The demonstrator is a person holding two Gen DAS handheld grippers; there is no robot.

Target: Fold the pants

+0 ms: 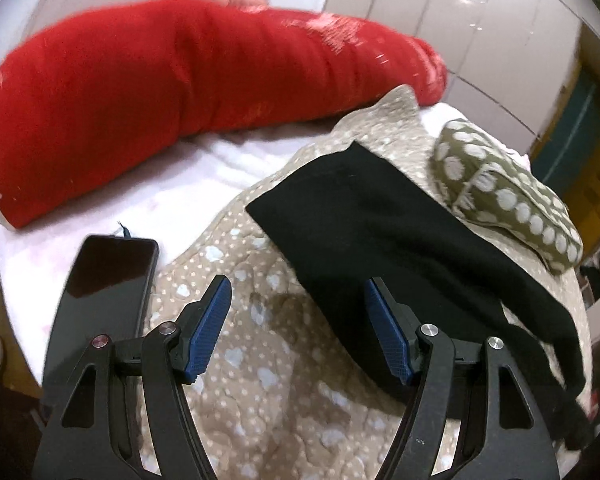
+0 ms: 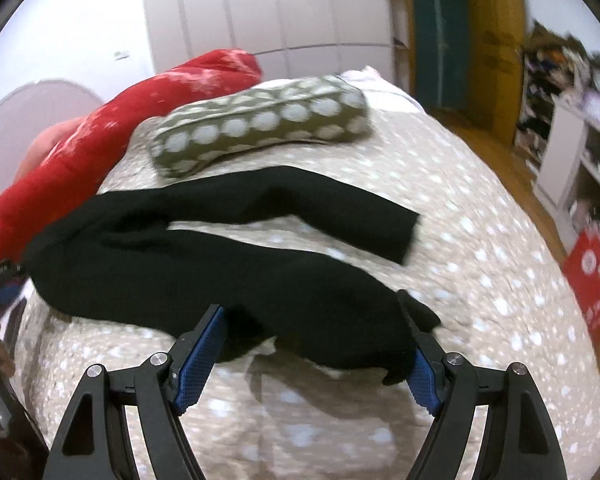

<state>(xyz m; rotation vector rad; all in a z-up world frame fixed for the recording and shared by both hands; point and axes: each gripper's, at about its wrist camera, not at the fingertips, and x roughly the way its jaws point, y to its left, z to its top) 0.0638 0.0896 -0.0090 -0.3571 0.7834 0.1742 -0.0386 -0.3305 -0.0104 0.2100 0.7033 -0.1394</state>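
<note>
Black pants (image 2: 220, 256) lie spread on a beige spotted quilt (image 2: 480, 280), legs apart in a V. In the left wrist view the pants (image 1: 380, 232) lie to the right of centre. My left gripper (image 1: 298, 304) is open above the quilt, its right finger at the near edge of the waist end. My right gripper (image 2: 312, 320) is open with its jaws either side of the near leg's hem end. The cloth hides the right fingertip.
A black phone (image 1: 108, 276) lies on the white sheet left of my left gripper. A red pillow (image 1: 180, 92) and an olive dotted cushion (image 2: 260, 124) lie beyond the pants. The bed's right edge drops to a wooden floor with shelves and a red box (image 2: 596, 292).
</note>
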